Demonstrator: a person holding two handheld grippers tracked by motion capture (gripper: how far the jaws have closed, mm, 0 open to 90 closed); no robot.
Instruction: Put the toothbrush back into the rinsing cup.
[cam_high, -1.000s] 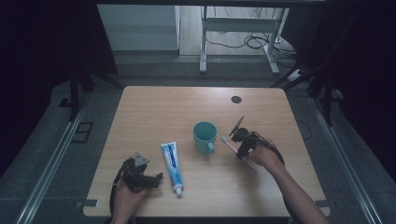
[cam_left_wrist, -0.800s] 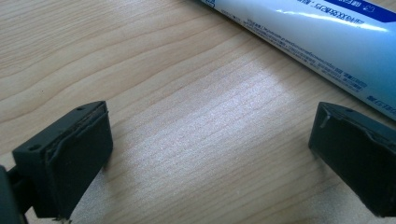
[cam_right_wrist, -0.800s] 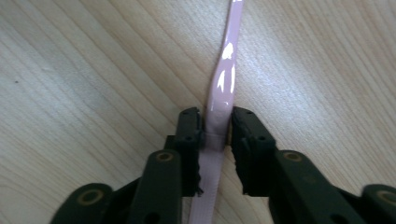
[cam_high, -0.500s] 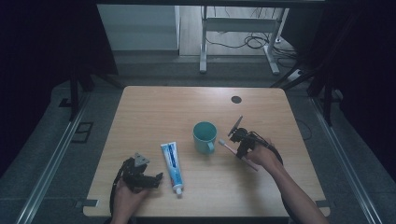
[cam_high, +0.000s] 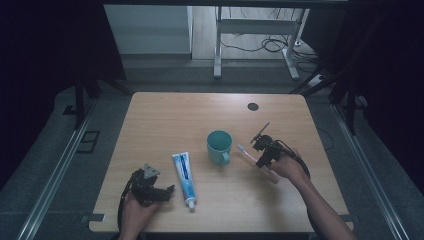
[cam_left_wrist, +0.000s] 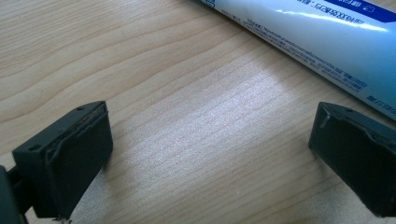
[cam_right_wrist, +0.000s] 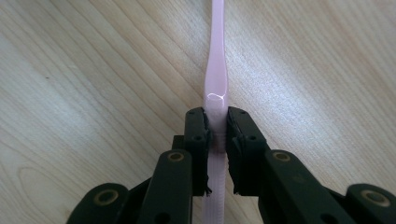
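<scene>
A pink toothbrush (cam_high: 246, 152) lies flat on the wooden table (cam_high: 175, 115), right of a teal cup (cam_high: 219, 145). My right gripper (cam_high: 262, 158) is low over it, and its jaws have just been closing with the handle between them. In the right gripper view the pads (cam_right_wrist: 197, 128) press both sides of the toothbrush (cam_right_wrist: 215, 70), so my right gripper (cam_right_wrist: 217, 127) is shut on it. A white and blue toothpaste tube (cam_high: 183, 173) lies left of the cup. My left gripper (cam_high: 167, 192) rests open beside that tube. In its own view my left gripper (cam_left_wrist: 210, 154) has bare wood between its jaws and the tube (cam_left_wrist: 317, 42) beyond.
A dark round grommet (cam_high: 253, 106) sits in the table's far right part. Cables trail from both grippers toward the near edge. A white desk frame (cam_high: 255, 30) and floor cables lie beyond the far edge.
The right gripper has shifted only slightly at the toothbrush. The left hand, cup and toothpaste tube stay where they were.
</scene>
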